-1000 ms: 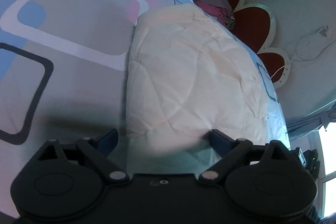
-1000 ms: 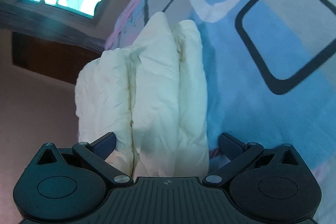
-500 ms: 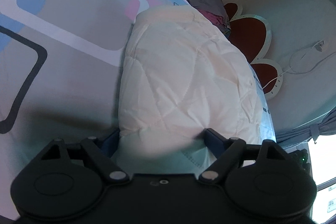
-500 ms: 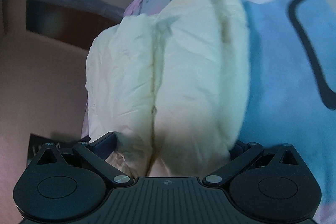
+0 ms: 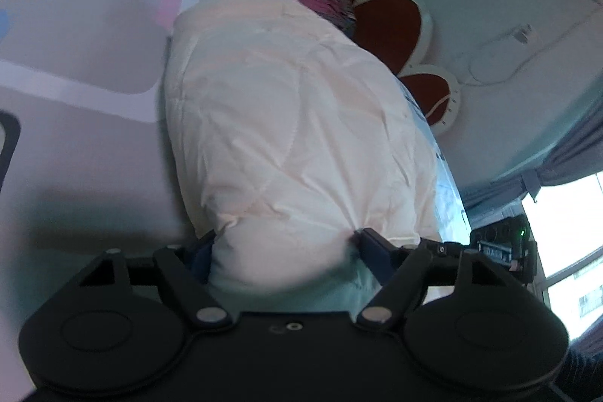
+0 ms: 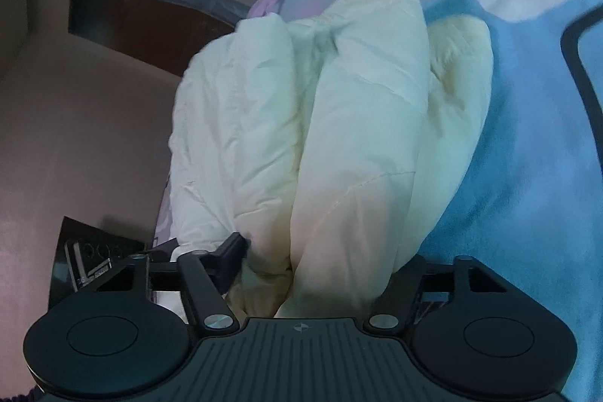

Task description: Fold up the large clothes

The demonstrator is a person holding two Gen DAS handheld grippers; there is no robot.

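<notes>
Left wrist: left tongs [image 5: 286, 243] closing, now pinching quilt [image 5: 301, 123] edge.
Right wrist: right tongs [image 6: 320, 262] narrowed from spread, squeezing quilt folds [image 6: 339, 145].
Meaning: ready to lift off bed [image 6: 527, 176].

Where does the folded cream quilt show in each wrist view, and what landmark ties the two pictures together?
Left wrist view: the folded cream quilt fills the centre, its near end between the closing left claw.
Right wrist view: the quilt stands centre as thick stacked folds, its near end between the closing right claw.
Shared landmark: the patterned bedspread under it.
</notes>
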